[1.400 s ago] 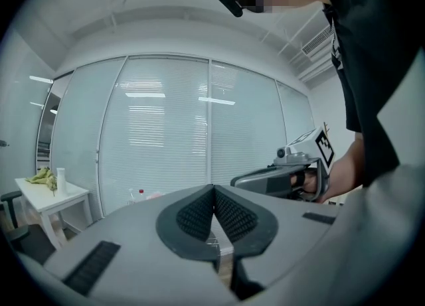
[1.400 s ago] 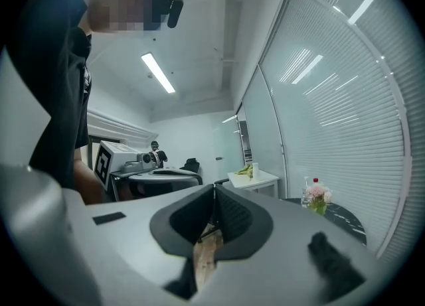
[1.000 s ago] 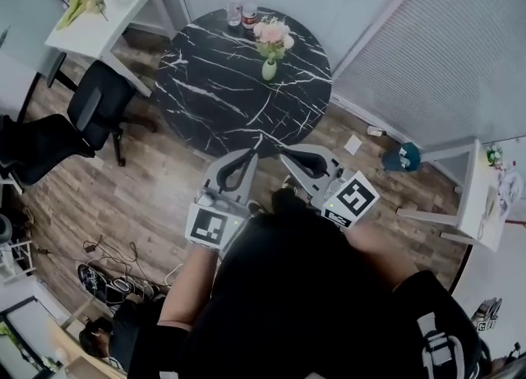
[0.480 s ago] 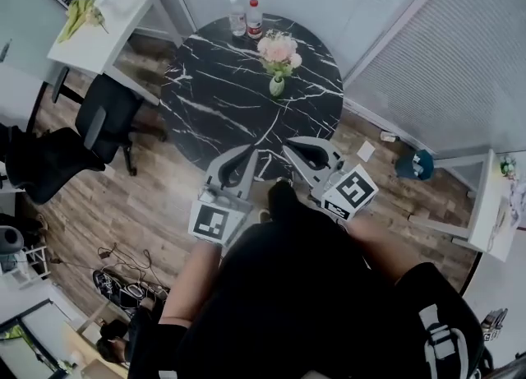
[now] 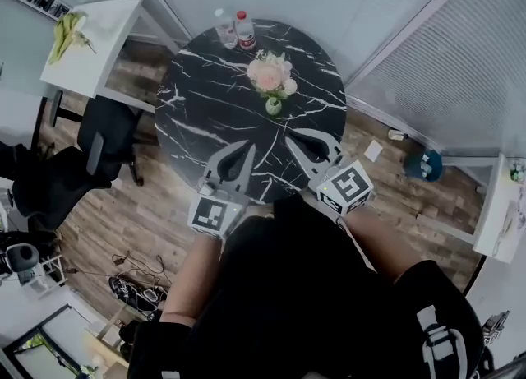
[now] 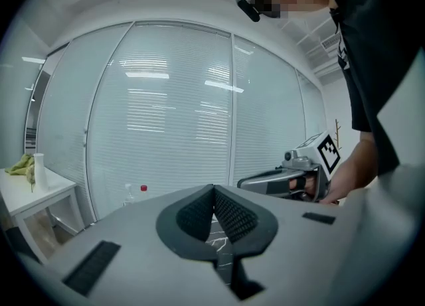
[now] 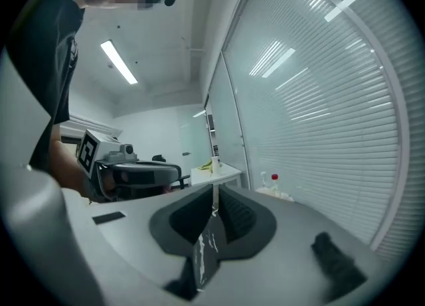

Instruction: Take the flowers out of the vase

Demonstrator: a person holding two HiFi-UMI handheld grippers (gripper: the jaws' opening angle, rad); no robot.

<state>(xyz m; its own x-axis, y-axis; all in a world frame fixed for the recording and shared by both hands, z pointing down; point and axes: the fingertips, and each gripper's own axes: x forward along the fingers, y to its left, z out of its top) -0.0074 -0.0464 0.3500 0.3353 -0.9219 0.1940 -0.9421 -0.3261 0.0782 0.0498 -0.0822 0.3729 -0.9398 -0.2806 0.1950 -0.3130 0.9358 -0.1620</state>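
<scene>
The head view looks steeply down on the table (image 5: 205, 114) from high up; cameras on the left hand-held gripper (image 6: 214, 188) and right hand-held gripper (image 7: 214, 192) look nearly level across it, all sharing the bottles (image 5: 233, 29).

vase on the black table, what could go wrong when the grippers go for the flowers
1. The vase carries a wide bunch of flowers, so a tug may tip it unless one gripper steadies it.
2. The left gripper and right gripper both have jaws together; unopened, they could knock it over.
3. Two bottles stand behind it, in line for an overshoot.
</scene>
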